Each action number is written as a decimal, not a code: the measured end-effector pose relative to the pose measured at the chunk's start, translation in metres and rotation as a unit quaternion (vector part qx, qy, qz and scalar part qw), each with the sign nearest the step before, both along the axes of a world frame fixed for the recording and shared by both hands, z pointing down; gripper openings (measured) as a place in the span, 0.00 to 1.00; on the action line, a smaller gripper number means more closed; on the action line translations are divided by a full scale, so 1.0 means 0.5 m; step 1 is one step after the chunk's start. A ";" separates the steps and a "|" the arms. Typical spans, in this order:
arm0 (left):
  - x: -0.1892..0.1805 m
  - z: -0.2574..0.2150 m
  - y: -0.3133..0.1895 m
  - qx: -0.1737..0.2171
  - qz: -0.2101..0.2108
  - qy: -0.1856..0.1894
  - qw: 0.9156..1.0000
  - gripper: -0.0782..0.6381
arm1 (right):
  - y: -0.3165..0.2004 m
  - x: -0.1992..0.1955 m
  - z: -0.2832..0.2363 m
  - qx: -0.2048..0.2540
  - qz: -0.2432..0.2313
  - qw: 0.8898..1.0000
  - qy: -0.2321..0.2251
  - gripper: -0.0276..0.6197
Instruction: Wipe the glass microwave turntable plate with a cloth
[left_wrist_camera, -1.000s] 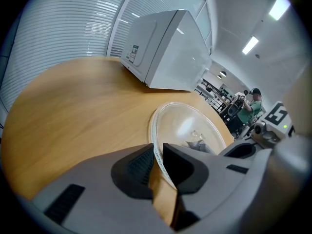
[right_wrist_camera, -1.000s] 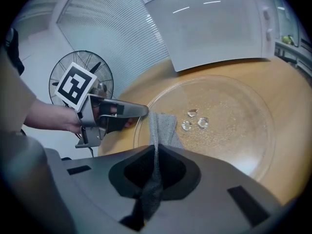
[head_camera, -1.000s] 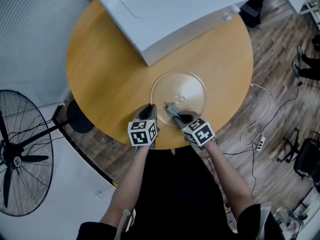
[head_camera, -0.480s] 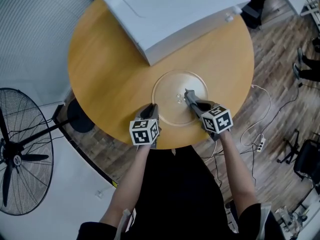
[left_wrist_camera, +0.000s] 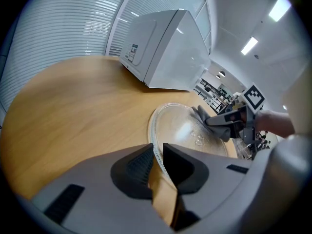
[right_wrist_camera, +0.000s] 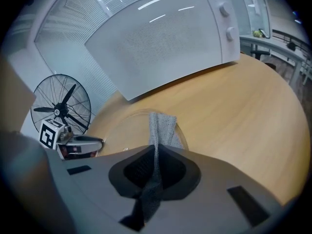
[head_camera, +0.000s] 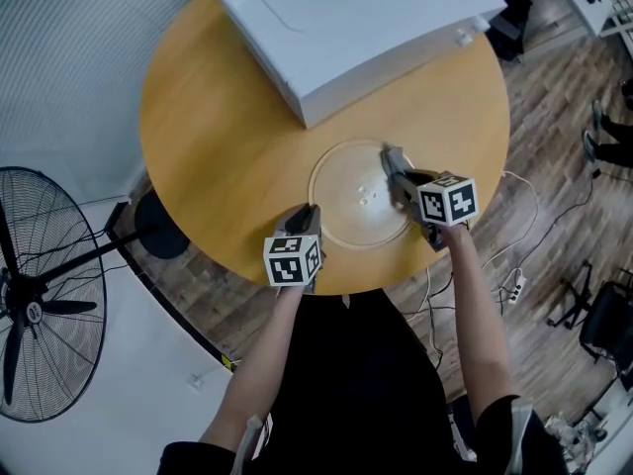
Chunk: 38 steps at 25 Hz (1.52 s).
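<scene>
On the tabletop, head view: plate is lying flat near the front edge; left gripper is sitting at its near rim, right gripper over its far right side.
Left gripper view: jaws are pinching the plate rim, steadying it.
Right gripper view: jaws are clamping the cloth, whose free end is draping onto the plate.
Handling: plate is looking stiff, slick and breakable, so hold it by the rim; cloth is looking limp and light.

No legible text found. A label on the microwave, at eleven o'clock in the left gripper view, is too small to read.
</scene>
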<state>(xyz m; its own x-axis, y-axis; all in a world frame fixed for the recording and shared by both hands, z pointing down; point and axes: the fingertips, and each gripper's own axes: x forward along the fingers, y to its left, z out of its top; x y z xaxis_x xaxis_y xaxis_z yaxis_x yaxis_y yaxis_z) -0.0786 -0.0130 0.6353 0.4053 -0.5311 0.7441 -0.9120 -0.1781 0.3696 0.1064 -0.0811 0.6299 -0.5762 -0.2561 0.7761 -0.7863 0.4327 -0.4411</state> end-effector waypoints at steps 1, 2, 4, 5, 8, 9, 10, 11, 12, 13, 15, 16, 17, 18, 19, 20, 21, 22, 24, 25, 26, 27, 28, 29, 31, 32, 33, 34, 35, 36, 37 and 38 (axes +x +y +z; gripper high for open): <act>0.000 0.000 0.000 0.000 0.000 0.000 1.000 0.19 | -0.011 -0.002 0.001 0.005 0.002 1.000 0.005 0.08; 0.000 0.000 0.000 0.000 0.000 0.001 1.000 0.19 | -0.022 -0.005 0.002 0.010 0.005 1.000 0.008 0.08; 0.000 0.001 -0.001 0.000 0.001 0.000 1.000 0.19 | -0.045 -0.017 0.000 0.020 0.012 1.000 0.013 0.08; 0.001 0.001 0.000 0.000 0.001 0.000 1.000 0.19 | -0.055 -0.023 0.001 0.025 0.016 0.999 0.017 0.08; 0.001 0.001 0.000 0.000 0.001 -0.001 1.000 0.19 | -0.082 -0.044 0.000 0.042 0.022 0.998 0.034 0.08; 0.001 0.001 0.000 0.000 0.002 -0.001 1.000 0.19 | -0.091 -0.053 -0.003 0.049 0.023 0.998 0.039 0.08; 0.001 0.001 0.000 0.000 0.002 -0.001 1.000 0.19 | -0.096 -0.064 -0.004 0.053 0.024 0.997 0.041 0.08; 0.001 0.001 -0.001 0.000 0.002 0.000 1.000 0.19 | -0.098 -0.075 -0.002 0.054 0.024 0.997 0.043 0.08; 0.000 0.002 0.000 0.000 0.001 0.000 1.000 0.19 | -0.097 -0.089 0.001 0.054 0.022 0.997 0.043 0.08; 0.000 0.002 0.000 0.000 0.001 0.000 1.000 0.19 | -0.094 -0.105 0.003 0.054 0.016 0.997 0.043 0.08; -0.001 0.003 0.000 0.000 0.001 0.000 1.000 0.19 | -0.083 -0.138 0.003 0.055 -0.002 0.998 0.040 0.08; -0.001 0.002 0.000 0.000 0.001 0.000 1.000 0.19 | -0.075 -0.155 0.002 0.054 -0.011 0.998 0.038 0.08; -0.001 0.001 0.000 0.001 0.001 -0.001 1.000 0.19 | -0.065 -0.170 0.002 0.053 -0.019 0.998 0.035 0.08; -0.001 0.000 0.000 0.001 0.001 -0.002 1.000 0.19 | -0.053 -0.185 0.001 0.053 -0.027 0.998 0.031 0.08; -0.001 0.000 0.000 0.002 0.001 -0.003 1.000 0.19 | -0.039 -0.199 0.000 0.052 -0.035 0.998 0.027 0.08; -0.001 0.000 0.000 0.002 0.001 -0.004 1.000 0.19 | -0.025 -0.213 0.000 0.052 -0.042 0.997 0.023 0.08; -0.001 0.000 0.001 0.002 0.001 -0.005 1.000 0.19 | -0.011 -0.225 -0.001 0.053 -0.049 0.997 0.018 0.08; -0.001 0.001 0.001 0.003 0.001 -0.006 1.000 0.19 | 0.004 -0.237 -0.001 0.053 -0.055 0.997 0.015 0.08; -0.001 0.002 0.000 0.003 0.001 -0.008 1.000 0.19 | 0.036 -0.258 0.001 0.053 -0.075 0.996 0.011 0.08; -0.001 0.002 0.000 0.003 0.001 -0.008 1.000 0.19 | 0.055 -0.269 0.001 0.051 -0.089 0.995 0.008 0.08; -0.002 0.002 0.000 0.004 0.001 -0.009 1.000 0.19 | 0.074 -0.279 0.002 0.049 -0.103 0.993 0.005 0.08; -0.002 0.003 0.000 0.004 0.001 -0.010 1.000 0.19 | 0.093 -0.286 0.002 0.047 -0.117 0.992 0.002 0.08; -0.001 0.003 0.000 0.004 0.000 -0.010 1.000 0.19 | 0.112 -0.291 0.002 0.044 -0.129 0.991 -0.001 0.08; -0.001 0.003 0.001 0.004 0.000 -0.010 1.000 0.19 | 0.129 -0.292 0.001 0.043 -0.142 0.989 -0.002 0.08; 0.000 0.003 0.001 0.004 0.000 -0.010 1.000 0.19 | 0.162 -0.288 0.002 0.039 -0.165 0.985 -0.004 0.08; -0.001 0.003 0.001 0.005 0.000 -0.011 1.000 0.19 | 0.177 -0.284 0.003 0.036 -0.176 0.984 -0.006 0.08; -0.001 0.003 0.000 0.006 0.001 -0.012 1.000 0.19 | 0.189 -0.277 0.004 0.033 -0.185 0.982 -0.009 0.08; -0.001 0.002 0.001 0.006 0.001 -0.013 1.000 0.19 | 0.201 -0.269 0.004 0.029 -0.192 0.981 -0.014 0.08; -0.002 0.002 0.001 0.006 0.001 -0.013 1.000 0.19 | 0.210 -0.260 0.004 0.025 -0.197 0.980 -0.018 0.08; -0.002 0.002 0.001 0.006 0.002 -0.014 1.000 0.19 | 0.216 -0.249 0.004 0.021 -0.202 0.979 -0.022 0.08; -0.002 0.002 0.001 0.007 0.002 -0.014 1.000 0.19 | 0.219 -0.236 0.005 0.017 -0.207 0.978 -0.024 0.08; -0.001 0.002 0.001 0.007 0.002 -0.014 1.000 0.19 | 0.219 -0.221 0.005 0.012 -0.210 0.977 -0.025 0.08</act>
